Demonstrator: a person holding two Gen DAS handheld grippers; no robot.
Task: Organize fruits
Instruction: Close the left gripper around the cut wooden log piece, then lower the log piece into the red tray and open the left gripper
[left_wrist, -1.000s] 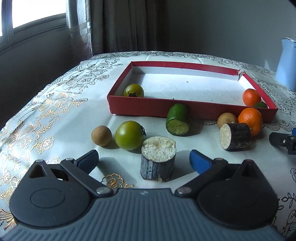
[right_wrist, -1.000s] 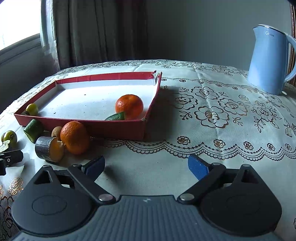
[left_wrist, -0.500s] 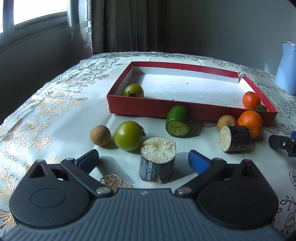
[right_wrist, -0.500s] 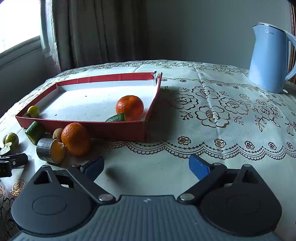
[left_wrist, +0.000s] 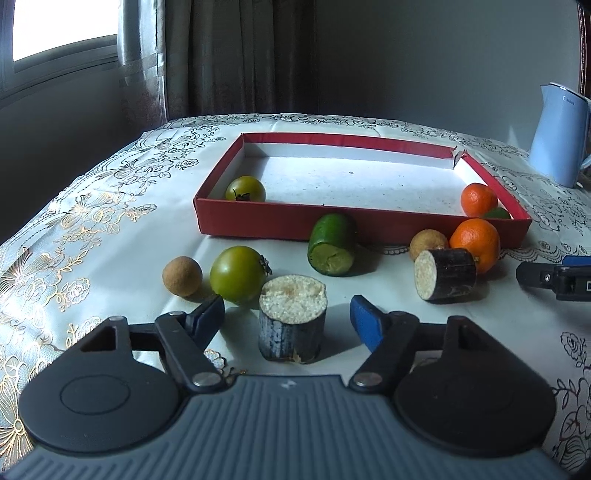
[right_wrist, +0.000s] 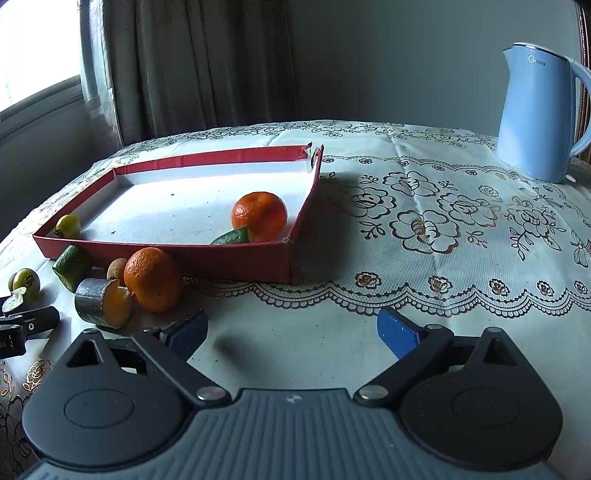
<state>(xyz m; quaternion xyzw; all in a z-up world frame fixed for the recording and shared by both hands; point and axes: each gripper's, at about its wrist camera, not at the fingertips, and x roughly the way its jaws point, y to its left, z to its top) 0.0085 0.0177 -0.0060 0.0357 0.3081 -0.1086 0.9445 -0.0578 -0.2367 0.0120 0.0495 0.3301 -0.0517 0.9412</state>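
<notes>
Upright sugarcane piece (left_wrist: 292, 322), dark bark, pale fibrous cut top, stands between left gripper (left_wrist: 288, 319) blue pads near the table's front edge; jaws closing, not yet touching. Right gripper (right_wrist: 293, 332) jaws apart, empty.

The left gripper (left_wrist: 288, 315) is closing around an upright cane stub (left_wrist: 291, 322), pads not yet touching, with a green tomato (left_wrist: 239, 273) just beyond its left finger.
</notes>
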